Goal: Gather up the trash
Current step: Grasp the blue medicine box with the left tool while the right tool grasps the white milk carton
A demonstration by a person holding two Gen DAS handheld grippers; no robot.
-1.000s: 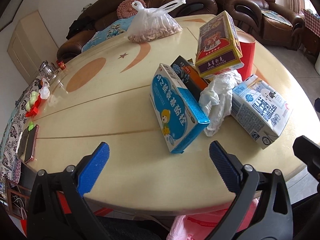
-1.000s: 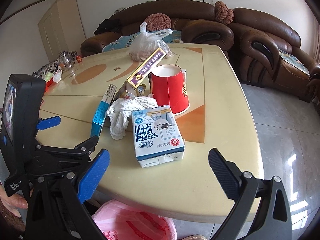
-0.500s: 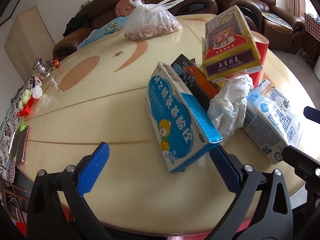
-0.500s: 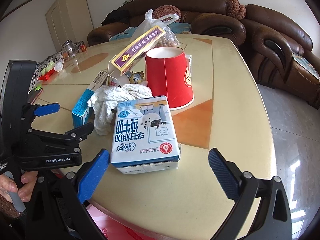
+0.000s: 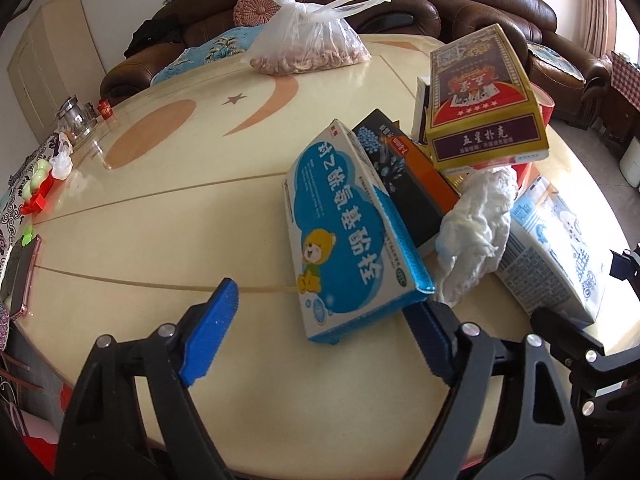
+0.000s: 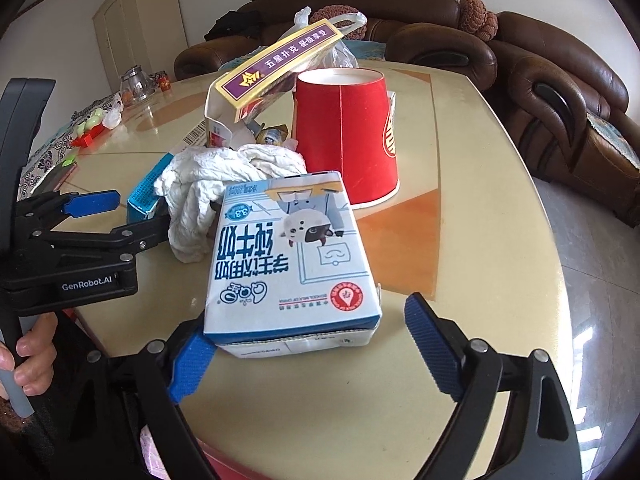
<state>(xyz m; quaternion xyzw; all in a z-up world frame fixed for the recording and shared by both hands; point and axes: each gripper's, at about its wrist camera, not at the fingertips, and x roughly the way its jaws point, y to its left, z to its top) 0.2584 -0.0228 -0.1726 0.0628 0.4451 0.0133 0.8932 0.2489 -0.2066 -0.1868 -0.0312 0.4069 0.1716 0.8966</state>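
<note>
A pile of trash lies on the round cream table (image 5: 180,208). A blue medicine box (image 5: 344,236) leans on a black and orange box (image 5: 404,176). A gold and maroon card box (image 5: 480,100) sits on top, beside crumpled white tissue (image 5: 476,236) and an upturned red paper cup (image 6: 344,136). A milk carton (image 6: 292,256) lies at the near edge. My left gripper (image 5: 320,336) is open, its jaws astride the blue box's near end. My right gripper (image 6: 308,352) is open around the milk carton's near end.
A clear plastic bag of nuts (image 5: 308,48) lies at the table's far side. A phone (image 5: 22,276), red and green clips (image 5: 36,188) and a glass pot (image 5: 74,120) sit along the left edge. Brown sofas (image 6: 560,92) stand behind. A pink bag (image 6: 154,452) shows below the table edge.
Both grippers have moved forward over the table edge. The left one has closed in on the blue box, the right one on the milk carton. Both stay open.
</note>
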